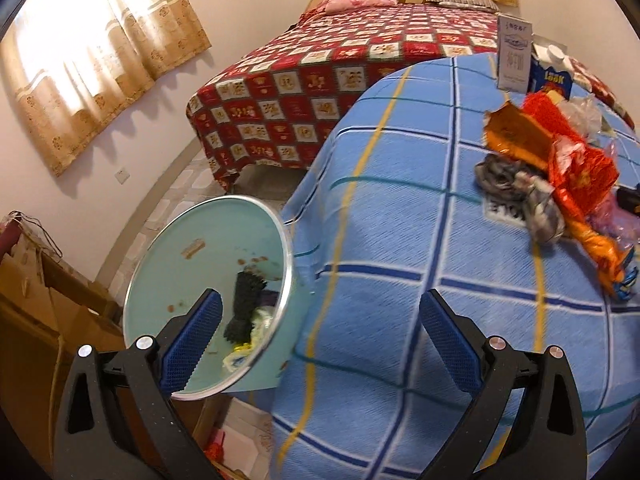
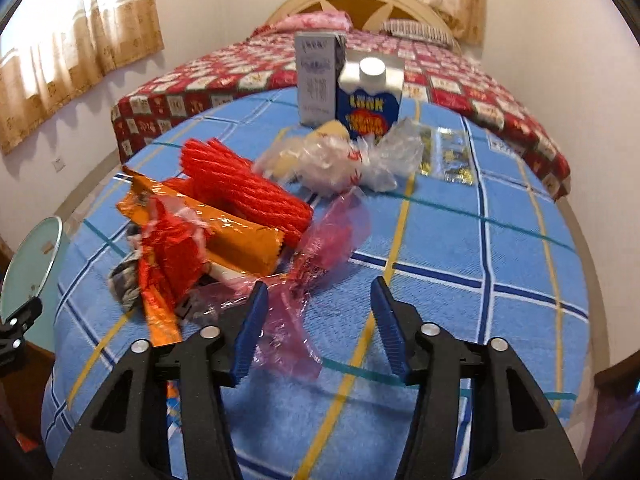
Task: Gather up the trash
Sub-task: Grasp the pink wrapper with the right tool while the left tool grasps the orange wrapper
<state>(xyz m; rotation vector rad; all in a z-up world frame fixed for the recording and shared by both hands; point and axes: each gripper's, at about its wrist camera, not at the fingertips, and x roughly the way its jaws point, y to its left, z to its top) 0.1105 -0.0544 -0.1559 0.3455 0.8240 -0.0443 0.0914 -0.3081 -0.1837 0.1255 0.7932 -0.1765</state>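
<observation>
A pile of trash lies on the blue checked bed cover: an orange foil wrapper, a red ribbed bundle, a crumpled red wrapper, pink cellophane, clear plastic and a grey crumpled wad. My right gripper is open, just above the pink cellophane. My left gripper is open and empty, over the bed's edge beside the light green trash bin, which holds some trash. The orange wrapper also shows in the left wrist view.
A grey carton and a blue carton with a white cap stand at the far end of the blue cover. Flat foil packets lie to the right. A second bed with a red patterned cover stands behind. Cardboard boxes sit left of the bin.
</observation>
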